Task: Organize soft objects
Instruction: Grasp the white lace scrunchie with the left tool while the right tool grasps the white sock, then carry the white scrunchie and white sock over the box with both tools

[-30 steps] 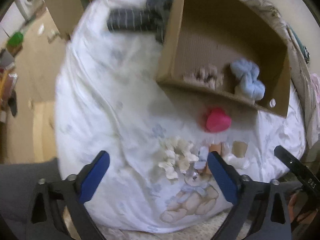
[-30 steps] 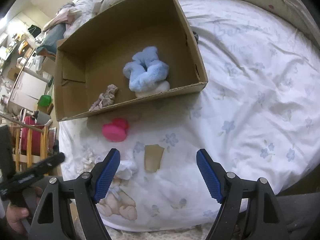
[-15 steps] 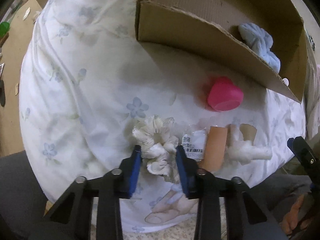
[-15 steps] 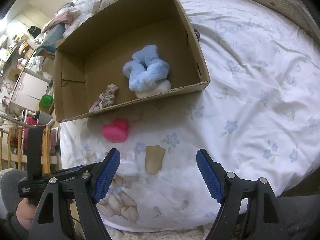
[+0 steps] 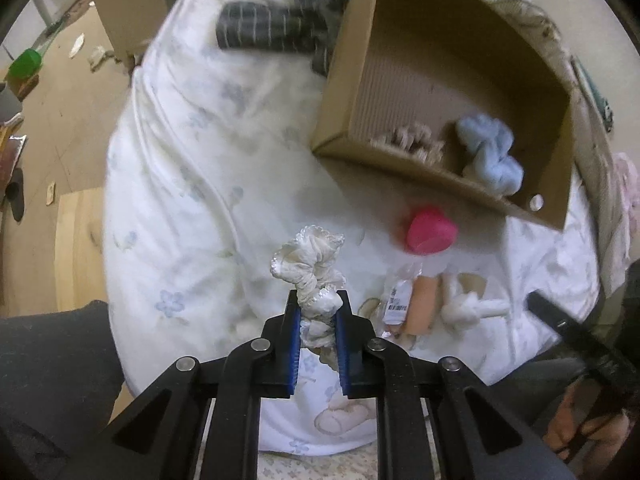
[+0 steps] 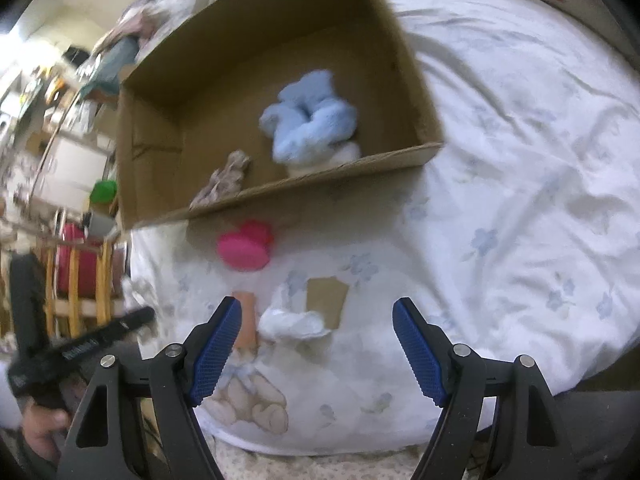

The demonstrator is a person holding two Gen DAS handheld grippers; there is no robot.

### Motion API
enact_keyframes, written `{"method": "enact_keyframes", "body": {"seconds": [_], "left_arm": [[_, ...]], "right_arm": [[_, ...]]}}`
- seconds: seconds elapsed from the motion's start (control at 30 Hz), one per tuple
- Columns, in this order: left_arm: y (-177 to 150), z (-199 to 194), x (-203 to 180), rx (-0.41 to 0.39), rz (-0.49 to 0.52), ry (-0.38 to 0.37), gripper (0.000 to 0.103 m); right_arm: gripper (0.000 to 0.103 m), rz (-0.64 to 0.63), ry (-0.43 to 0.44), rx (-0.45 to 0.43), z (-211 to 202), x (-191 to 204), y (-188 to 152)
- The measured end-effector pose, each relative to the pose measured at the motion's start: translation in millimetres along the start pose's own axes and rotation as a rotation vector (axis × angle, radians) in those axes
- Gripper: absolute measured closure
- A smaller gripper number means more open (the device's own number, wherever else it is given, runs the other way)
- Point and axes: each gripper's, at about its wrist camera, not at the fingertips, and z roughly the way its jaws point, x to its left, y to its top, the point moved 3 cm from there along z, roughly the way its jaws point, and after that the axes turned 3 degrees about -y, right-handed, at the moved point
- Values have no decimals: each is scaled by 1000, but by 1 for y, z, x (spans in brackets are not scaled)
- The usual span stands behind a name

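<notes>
My left gripper (image 5: 317, 300) is shut on a cream ruffled scrunchie (image 5: 310, 266) and holds it lifted above the white bedsheet. An open cardboard box (image 5: 400, 160) lies ahead to the right, with a light blue fluffy scrunchie (image 5: 492, 156) and a beige scrunchie (image 5: 412, 144) inside; the box also shows in the right wrist view (image 6: 320, 184). A pink soft object (image 5: 430, 236) lies in front of the box. A white knotted soft piece (image 6: 292, 322) lies just ahead of my right gripper (image 6: 318, 316), which is open and empty.
A peach tube with a barcode label (image 5: 416, 304) lies beside the white piece. A small cardboard scrap (image 6: 326, 300) sits on the sheet. Dark striped socks (image 5: 272, 32) lie at the bed's far end. The bed edge and wooden floor (image 5: 60, 120) are to the left.
My left gripper closed on the cream scrunchie and lifted it off the sheet, pulling back from the bed. My right gripper stayed open and moved slightly closer to the white piece.
</notes>
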Motion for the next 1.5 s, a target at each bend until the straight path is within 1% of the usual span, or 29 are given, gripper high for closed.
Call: {"method": "enact_keyframes", "body": {"seconds": [0.1,0.23,0.33,0.4,0.43,0.47,0.5,0.57,0.6,0.63,0.67,0.7,0.77,0.9,1.03,1.17,1.27,1.33,1.5], "left_arm": [[0,-6,2,-16,3,-15,90],[1,-6,4,-13,-2,-24,90],[-1,-7,4,-11,0,-27,90],[-2,-6,1,-12,9,-24,90],[-3,-6,0,-14,11,-24,90],[-3,-5,0,-14,11,-24,90],[-3,-6,0,-14,11,-24,90],[-3,-6,0,-14,8,-25,90],[-3,-7,0,-16,8,-25,90],[-3,-8,0,-20,10,-23,90],[-4,-9,0,-24,12,-20,90],[-4,-10,0,-28,14,-18,90],[-4,-12,0,-36,18,-9,90],[-5,-14,-1,-50,27,12,90],[-4,-15,-1,-62,32,31,90],[-2,-19,-1,-93,41,60,90],[-1,-24,-2,-108,44,66,90],[-1,-28,-2,-124,51,85,90],[2,-37,-5,-144,55,92,90]], "right_arm": [[20,-74,-14,41,12,16,-6],[20,-193,-77,82,30,37,-13],[20,-275,-147,95,44,51,-17],[21,-312,-165,102,52,56,-19],[25,-323,-171,99,54,59,-20],[37,-335,-174,96,56,62,-19],[52,-342,-171,99,58,64,-19],[61,-339,-156,113,61,63,-19],[69,-335,-144,117,61,63,-20],[72,-332,-125,119,60,63,-20],[80,-334,-112,117,59,63,-20],[85,-339,-101,112,57,65,-20],[87,-334,-79,91,49,65,-20],[87,-298,-23,45,30,62,-13],[88,-284,26,-5,12,60,-15],[88,-276,55,-41,2,63,-10],[88,-266,75,-61,-5,63,-7],[88,-261,92,-82,-18,60,-5],[88,-256,113,-119,-38,61,-2]]}}
